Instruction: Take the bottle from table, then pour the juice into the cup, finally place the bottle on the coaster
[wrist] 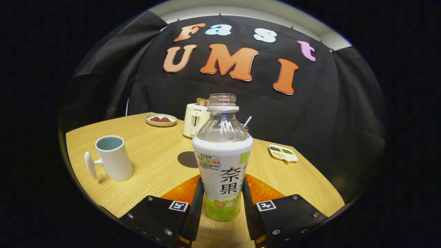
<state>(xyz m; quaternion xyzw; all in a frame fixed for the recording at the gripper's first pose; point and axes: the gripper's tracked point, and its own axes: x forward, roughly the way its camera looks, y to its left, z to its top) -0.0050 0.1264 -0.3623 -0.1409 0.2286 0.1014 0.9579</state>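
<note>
A: Bottle (222, 162) first. Where does it stand, and what does the gripper (222, 203) have to do with it?

B: It stands upright between the two fingers, cap off, with its base low between the pads. Both fingers (197, 203) lie against the lower label, one on each side, so I judge the gripper closed on the bottle at about the bottle's own width. Whether the base rests on the table (151, 165) or is just clear of it, I cannot tell.

A: Why so low on the body?

B: Probably because the labelled part is straight-sided and wide, which gives the pads flat contact. The clear shoulder above tapers and would slip.

A: Is there juice in it?

B: The clear upper part looks empty, and the label hides the rest, so the level is unknown.

A: And the cup (113, 158)?

B: It is a white mug, well apart on the left of the bottle, upright and mouth up, with its handle turned away from the bottle. That leaves the rim free for a pour from the right side.

A: The coaster (187, 159)?

B: It is a dark round disc just behind the bottle, partly hidden by it, lying bare, which suits it as the final resting spot. A toaster (195, 120), a plate (161, 119) and a small tray (283, 153) sit further back, away from the likely path.
</note>
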